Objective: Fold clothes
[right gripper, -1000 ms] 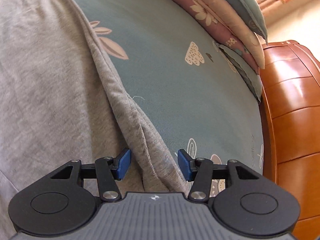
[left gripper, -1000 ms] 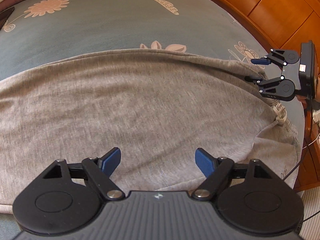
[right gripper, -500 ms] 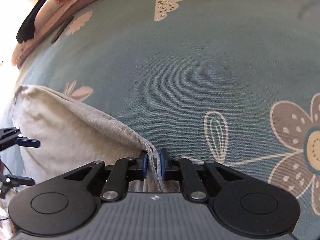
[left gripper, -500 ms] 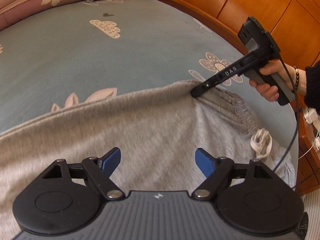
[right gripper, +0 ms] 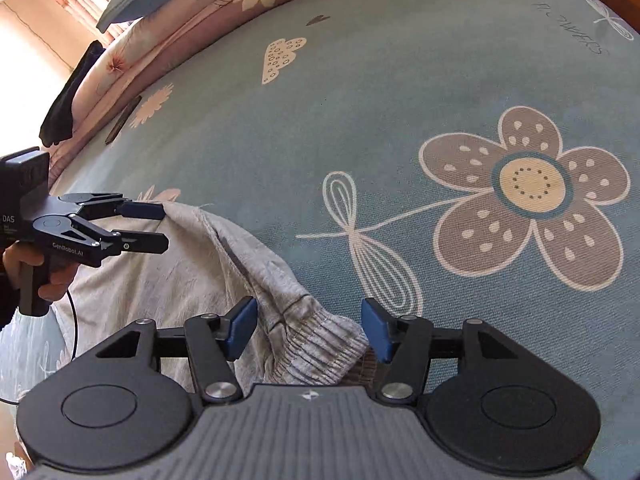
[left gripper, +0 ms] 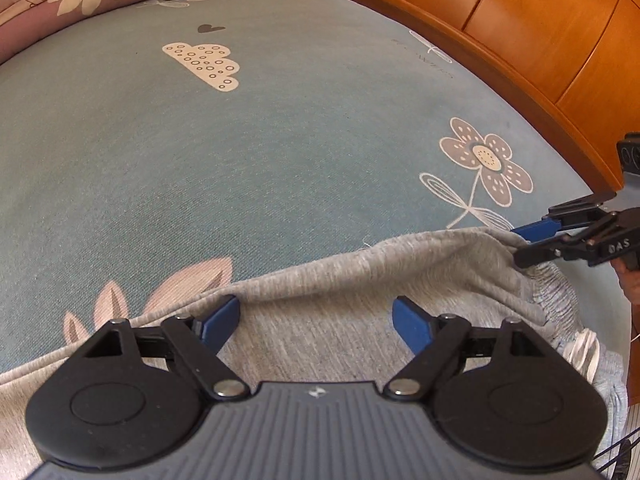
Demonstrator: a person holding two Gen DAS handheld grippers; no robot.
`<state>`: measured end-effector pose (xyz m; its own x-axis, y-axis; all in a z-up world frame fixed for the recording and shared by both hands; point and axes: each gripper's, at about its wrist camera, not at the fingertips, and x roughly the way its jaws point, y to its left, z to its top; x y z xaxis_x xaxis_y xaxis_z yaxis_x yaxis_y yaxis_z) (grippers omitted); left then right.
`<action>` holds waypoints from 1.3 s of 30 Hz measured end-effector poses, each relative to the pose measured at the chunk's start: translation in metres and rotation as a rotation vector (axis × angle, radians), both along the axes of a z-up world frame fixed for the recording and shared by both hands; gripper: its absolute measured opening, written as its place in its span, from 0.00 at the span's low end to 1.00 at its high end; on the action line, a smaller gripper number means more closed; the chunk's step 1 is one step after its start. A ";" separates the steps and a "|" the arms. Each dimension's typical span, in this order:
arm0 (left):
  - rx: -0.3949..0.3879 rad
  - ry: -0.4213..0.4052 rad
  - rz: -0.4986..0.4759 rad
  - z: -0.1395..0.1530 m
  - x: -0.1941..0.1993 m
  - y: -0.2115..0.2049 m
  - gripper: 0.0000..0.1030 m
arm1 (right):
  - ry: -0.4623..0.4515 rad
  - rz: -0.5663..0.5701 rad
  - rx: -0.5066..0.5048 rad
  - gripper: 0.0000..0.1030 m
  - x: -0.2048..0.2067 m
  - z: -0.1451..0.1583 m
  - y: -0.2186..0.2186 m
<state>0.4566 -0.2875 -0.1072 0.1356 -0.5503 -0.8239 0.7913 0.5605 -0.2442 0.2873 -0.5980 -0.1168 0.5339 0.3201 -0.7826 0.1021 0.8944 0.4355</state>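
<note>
Grey sweatpants (left gripper: 360,280) lie on the teal flowered bedsheet (left gripper: 280,140); their ribbed waistband (right gripper: 316,348) with a white drawstring (left gripper: 584,352) is at the right. My left gripper (left gripper: 316,322) is open, its jaws wide over the pants' far edge, and it also shows in the right wrist view (right gripper: 162,226). My right gripper (right gripper: 308,330) is open with the waistband corner lying between its jaws; it also shows in the left wrist view (left gripper: 524,246) at the pants' right corner.
An orange wooden bed frame (left gripper: 520,20) runs along the right side. Folded pink and blue quilts and pillows (right gripper: 192,20) are stacked at the bed's far end. A dark strip (right gripper: 122,120) lies on the sheet near them.
My right gripper, shut on the pants' edge half a second ago, has opened and sits at the waistband corner. My left gripper stayed open and moved forward to the pants' far edge.
</note>
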 end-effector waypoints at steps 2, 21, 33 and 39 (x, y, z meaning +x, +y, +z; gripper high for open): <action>-0.016 -0.018 -0.026 0.002 -0.002 -0.005 0.81 | 0.017 -0.087 0.048 0.28 0.003 -0.006 -0.008; 0.033 -0.074 -0.148 0.031 -0.102 0.031 0.85 | -0.016 -0.035 -0.083 0.31 -0.010 0.037 0.068; 0.066 -0.071 -0.079 0.030 -0.135 0.075 0.86 | 0.019 -0.099 -0.279 0.32 -0.019 0.049 0.102; 0.077 -0.101 -0.168 0.028 -0.177 0.083 0.87 | 0.104 0.026 -0.245 0.34 -0.037 0.033 0.151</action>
